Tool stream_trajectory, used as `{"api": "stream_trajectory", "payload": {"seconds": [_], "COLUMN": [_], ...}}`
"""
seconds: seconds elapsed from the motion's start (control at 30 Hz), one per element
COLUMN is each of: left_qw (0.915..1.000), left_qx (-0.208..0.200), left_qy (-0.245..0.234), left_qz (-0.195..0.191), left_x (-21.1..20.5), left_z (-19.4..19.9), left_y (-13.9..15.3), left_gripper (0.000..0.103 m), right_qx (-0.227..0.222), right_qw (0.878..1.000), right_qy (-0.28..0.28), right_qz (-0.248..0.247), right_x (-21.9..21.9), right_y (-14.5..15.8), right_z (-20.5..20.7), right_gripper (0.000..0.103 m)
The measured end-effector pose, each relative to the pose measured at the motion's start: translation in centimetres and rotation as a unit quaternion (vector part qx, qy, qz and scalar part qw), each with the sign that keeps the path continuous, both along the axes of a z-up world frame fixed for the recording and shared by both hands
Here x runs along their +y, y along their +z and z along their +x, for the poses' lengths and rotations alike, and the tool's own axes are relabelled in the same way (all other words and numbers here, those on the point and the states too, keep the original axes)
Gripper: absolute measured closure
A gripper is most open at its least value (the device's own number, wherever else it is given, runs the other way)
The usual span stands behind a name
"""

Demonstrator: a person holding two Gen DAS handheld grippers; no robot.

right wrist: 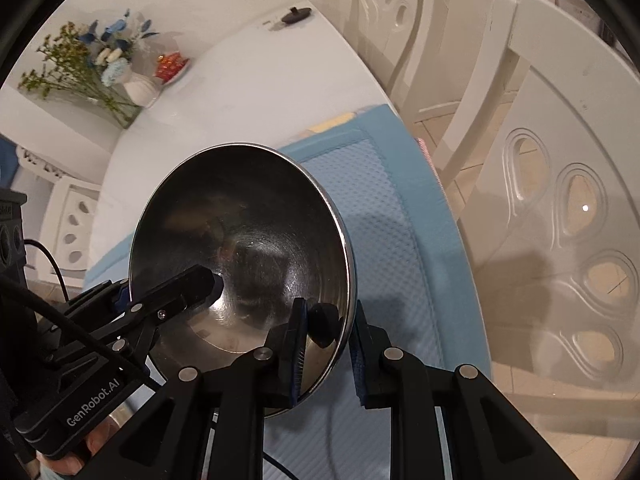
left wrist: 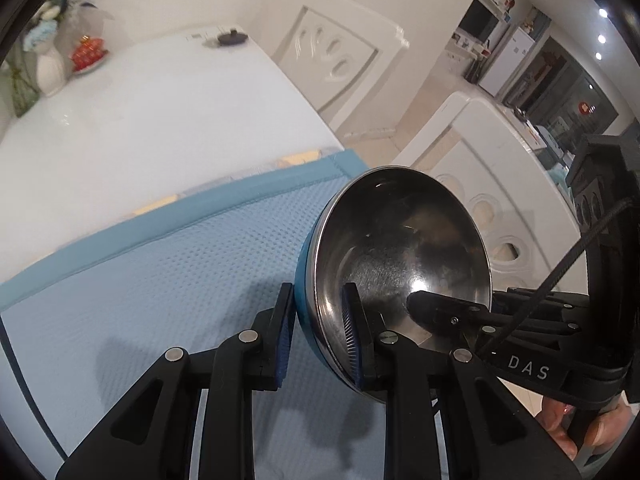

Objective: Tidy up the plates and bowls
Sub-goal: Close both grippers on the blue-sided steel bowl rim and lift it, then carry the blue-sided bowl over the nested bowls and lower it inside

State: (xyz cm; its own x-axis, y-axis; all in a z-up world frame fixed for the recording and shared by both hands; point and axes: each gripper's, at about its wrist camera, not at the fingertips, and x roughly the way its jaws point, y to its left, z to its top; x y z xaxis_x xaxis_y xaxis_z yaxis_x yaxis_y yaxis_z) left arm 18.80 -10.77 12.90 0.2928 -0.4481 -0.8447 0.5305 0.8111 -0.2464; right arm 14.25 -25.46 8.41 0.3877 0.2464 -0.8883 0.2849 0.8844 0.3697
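Both tools are clamped on one bowl [left wrist: 400,264], each pinching the thin rim from an opposite side: the left gripper [left wrist: 316,336] has one pad on the blue outside and one on the steel inside, and the right gripper [right wrist: 326,344] bites the facing edge the same way. The bowl hangs tilted above the blue mat [left wrist: 160,280], near the mat's corner at the table [left wrist: 140,112] edge, apparently clear of the cloth. The risk I see is a slip: the rim is narrow and the metal slick, so if one hand rises or pulls sideways faster than the other, the bowl could pivot out of a pinch and drop onto the mat or past it toward the white chair [right wrist: 560,220]. It is a round, shallow bowl, mirror-bright inside with fine scratches and reflections, blue outside, and empty.
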Motion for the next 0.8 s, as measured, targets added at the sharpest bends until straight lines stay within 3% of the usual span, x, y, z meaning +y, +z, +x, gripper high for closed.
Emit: {"api": "stream_trajectory", "payload": {"seconds": [0.33, 0.8], "left_qw": [0.9972, 0.9881], "left_qx": [-0.049, -0.084], "left_qy": [0.051, 0.122], "left_qz": [-0.023, -0.042], "left_x": [3.5, 8.9], "left_z": [-6.6, -14.9], "left_y": [5.4, 8.6], "left_gripper": [0.083, 0.083], "right_qx": [-0.036, -0.066], "right_qw": [0.999, 0.994], "right_qy": [0.034, 0.091], "right_qz": [-0.009, -0.011], "right_x": [3.5, 9.6], "right_y": [6.3, 10.6], "right_z": [-5.2, -11.9], "right_gripper": [0.084, 0.084]}}
